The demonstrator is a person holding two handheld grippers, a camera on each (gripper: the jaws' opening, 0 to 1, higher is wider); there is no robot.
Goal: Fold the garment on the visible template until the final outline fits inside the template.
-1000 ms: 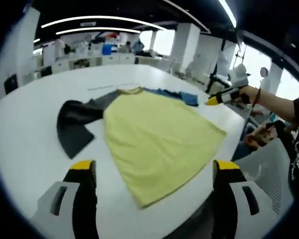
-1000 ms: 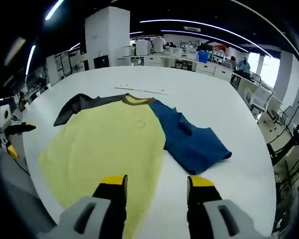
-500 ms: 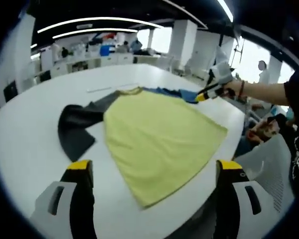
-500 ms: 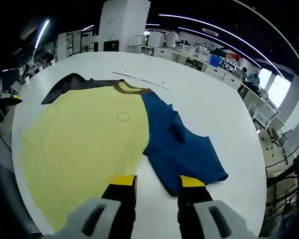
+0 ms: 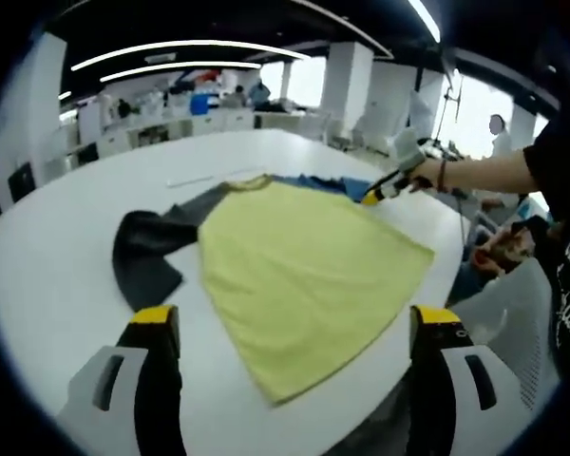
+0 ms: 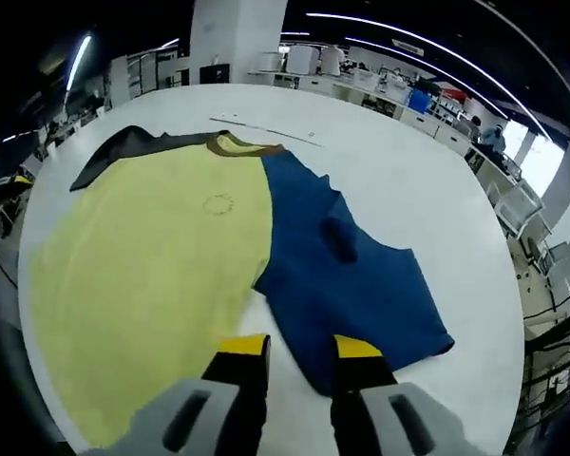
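Now lower and nearer blue sleeve (image 6: 347, 275): right gripper (image 6: 299, 346), jaws narrowed, empty, above sleeve edge. Left gripper (image 5: 290, 315): wide open, empty. Garment (image 5: 299, 261) flat on table (image 5: 57, 275); first fold pending.

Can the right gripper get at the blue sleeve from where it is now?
Probably yes. The right gripper hangs just over the blue sleeve, its jaws a little apart, and nothing lies between them on the white table.
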